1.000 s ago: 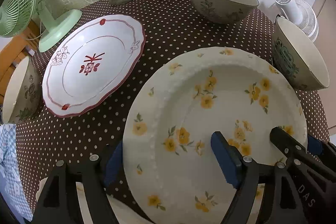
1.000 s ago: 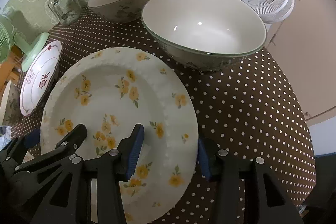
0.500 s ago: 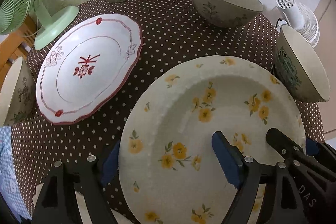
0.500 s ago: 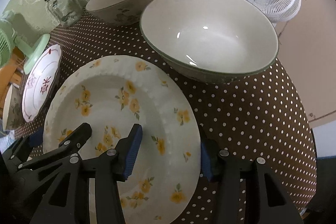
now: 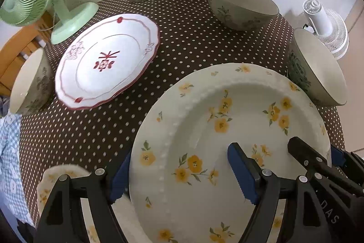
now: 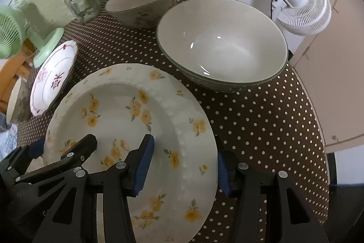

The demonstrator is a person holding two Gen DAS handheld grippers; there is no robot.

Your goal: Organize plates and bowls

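Over the last second the yellow-flowered plate (image 5: 229, 129) had tilted and lifted slightly off the dotted desk (image 5: 182, 38), its far rim now raised near the large bowl (image 6: 220, 44) at the right. The left tool (image 5: 177, 177) straddled the plate's near-left rim, its jaws closing with the rim between them, while the right tool (image 6: 184, 163) was clamped across the near-right rim. Judged: the lift was under way, probably toward the red-trimmed plate (image 5: 107, 60) at far left
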